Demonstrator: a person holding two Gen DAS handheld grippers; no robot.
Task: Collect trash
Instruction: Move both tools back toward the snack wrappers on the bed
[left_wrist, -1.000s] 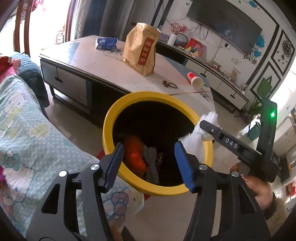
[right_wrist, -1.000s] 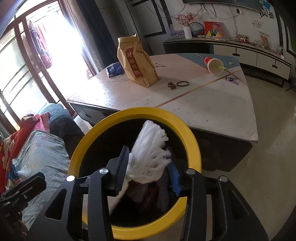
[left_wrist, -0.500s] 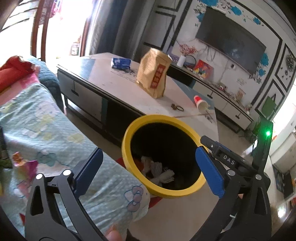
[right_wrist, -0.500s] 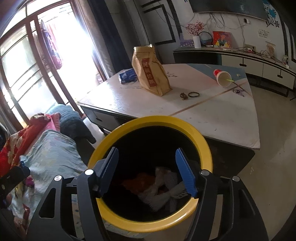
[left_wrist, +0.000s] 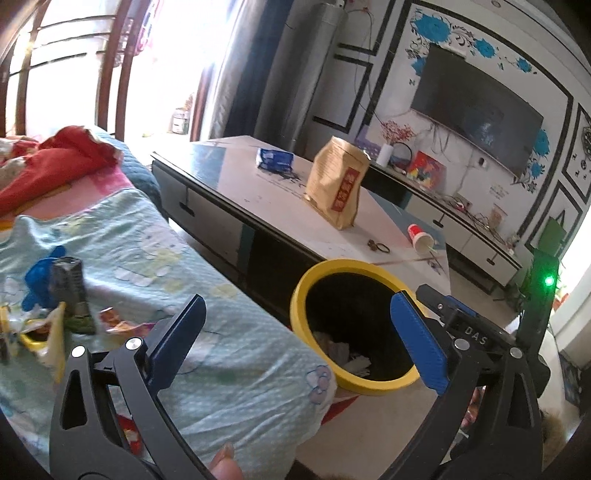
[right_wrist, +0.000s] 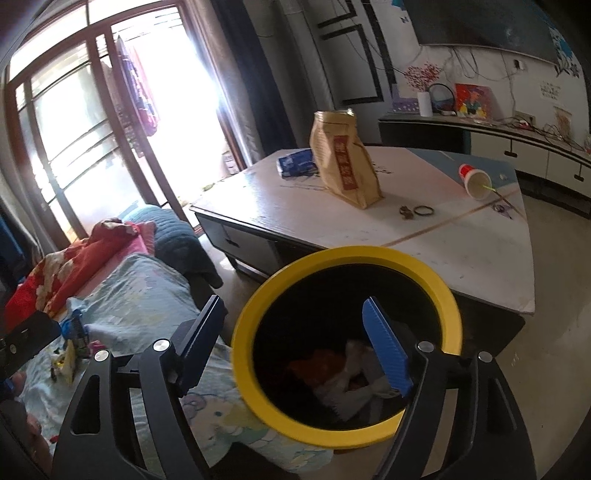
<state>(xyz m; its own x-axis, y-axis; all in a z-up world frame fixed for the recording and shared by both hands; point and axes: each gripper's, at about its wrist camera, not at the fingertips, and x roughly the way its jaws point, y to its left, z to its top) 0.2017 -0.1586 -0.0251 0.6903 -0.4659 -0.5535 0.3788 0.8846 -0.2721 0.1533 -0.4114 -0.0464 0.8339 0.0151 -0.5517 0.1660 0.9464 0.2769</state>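
Both grippers are backing up and away from the yellow-rimmed round trash bin (left_wrist: 354, 325) compared with half a second ago; the white crumpled plastic the right one carried a second ago is lying inside with the other scraps.

Pale blue patterned bed cover (left_wrist: 155, 258) is filling the space left of the left gripper (left_wrist: 295, 332).

Low white-topped coffee table (right_wrist: 369, 218) is running ahead beyond the bin; floor to the right looking open.

Bin sitting just ahead between the left jaws' tips, directly under the right gripper (right_wrist: 295, 343).

Loose pile of wrappers and a dark can (left_wrist: 70, 295) is lying far left of the left jaws, well apart from the bin; long axis unclear. Left gripper nearer, I judge.

Both sets of jaws spread wide, holding nothing.
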